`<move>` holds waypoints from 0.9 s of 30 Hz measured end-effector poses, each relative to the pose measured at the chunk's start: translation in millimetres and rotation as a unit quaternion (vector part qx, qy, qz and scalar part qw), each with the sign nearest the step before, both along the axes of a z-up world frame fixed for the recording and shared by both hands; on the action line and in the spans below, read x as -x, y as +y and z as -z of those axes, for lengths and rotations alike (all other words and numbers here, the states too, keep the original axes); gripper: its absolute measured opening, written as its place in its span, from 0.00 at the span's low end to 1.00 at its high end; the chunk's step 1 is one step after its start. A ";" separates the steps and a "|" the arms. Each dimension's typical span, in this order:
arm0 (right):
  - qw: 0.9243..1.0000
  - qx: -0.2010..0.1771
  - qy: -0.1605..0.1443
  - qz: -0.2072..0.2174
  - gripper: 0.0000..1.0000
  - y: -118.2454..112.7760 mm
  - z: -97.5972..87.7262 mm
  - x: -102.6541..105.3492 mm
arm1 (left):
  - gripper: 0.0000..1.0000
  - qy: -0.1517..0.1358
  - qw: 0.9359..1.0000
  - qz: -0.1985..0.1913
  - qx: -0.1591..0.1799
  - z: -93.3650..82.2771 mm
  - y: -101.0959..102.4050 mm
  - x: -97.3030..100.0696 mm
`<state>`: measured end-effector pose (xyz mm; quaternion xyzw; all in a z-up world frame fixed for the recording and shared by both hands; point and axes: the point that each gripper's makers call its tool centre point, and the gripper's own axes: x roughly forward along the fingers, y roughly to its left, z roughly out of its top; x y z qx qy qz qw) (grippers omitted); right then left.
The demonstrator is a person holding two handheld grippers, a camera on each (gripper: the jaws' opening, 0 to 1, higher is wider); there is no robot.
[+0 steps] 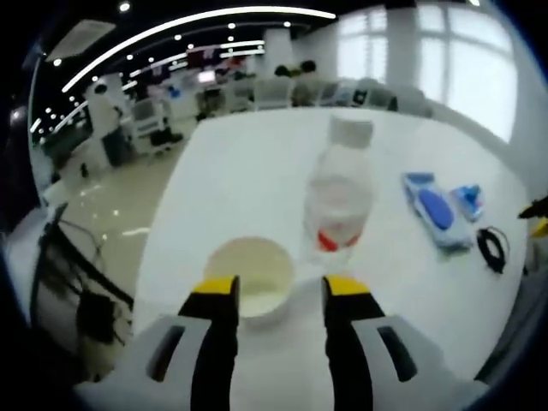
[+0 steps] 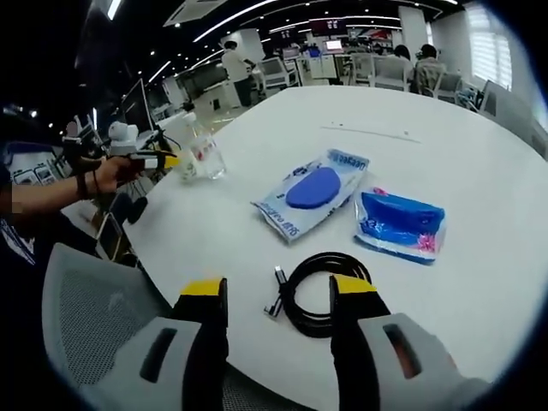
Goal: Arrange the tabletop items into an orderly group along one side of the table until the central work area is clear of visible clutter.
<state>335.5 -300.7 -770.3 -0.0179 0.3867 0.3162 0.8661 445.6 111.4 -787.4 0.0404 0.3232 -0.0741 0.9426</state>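
Partly hidden: small cup (image 1: 250, 278) sits behind the left gripper (image 1: 280, 287), jaws apart, bottle (image 1: 341, 195) just beyond. Right gripper (image 2: 280, 291) jaws apart over coiled cable (image 2: 317, 291); blue sponge pack (image 2: 312, 193) and tissue pack (image 2: 400, 225) farther on the table (image 2: 479, 154).

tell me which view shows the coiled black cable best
The right gripper view: the black cable lies close on the white table, just beyond the open right gripper, its coil and plug end clear. In the left gripper view the cable is a small dark loop near the right edge.
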 end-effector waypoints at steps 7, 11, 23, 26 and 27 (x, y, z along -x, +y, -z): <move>1.000 0.001 0.002 0.008 0.47 -4.9 0.1 1.2 | 0.25 0.016 1.000 -0.006 0.004 7.4 -3.5 -2.7; 1.000 0.001 0.002 0.009 0.46 -5.1 0.4 0.5 | 0.02 0.021 1.000 -0.016 -0.012 9.0 3.4 -2.6; 1.000 -0.004 0.004 0.013 0.44 -5.1 0.3 -2.1 | 0.00 -0.006 1.000 -0.028 0.011 -10.7 3.4 8.2; 1.000 -0.006 0.003 0.010 0.44 -3.2 -0.5 -2.8 | 0.00 -0.012 1.000 -0.021 0.007 -16.5 -3.9 16.2; 1.000 -0.006 0.002 0.009 0.44 -2.4 -0.5 -3.0 | 0.00 -0.014 1.000 -0.022 0.012 -18.5 -6.5 18.9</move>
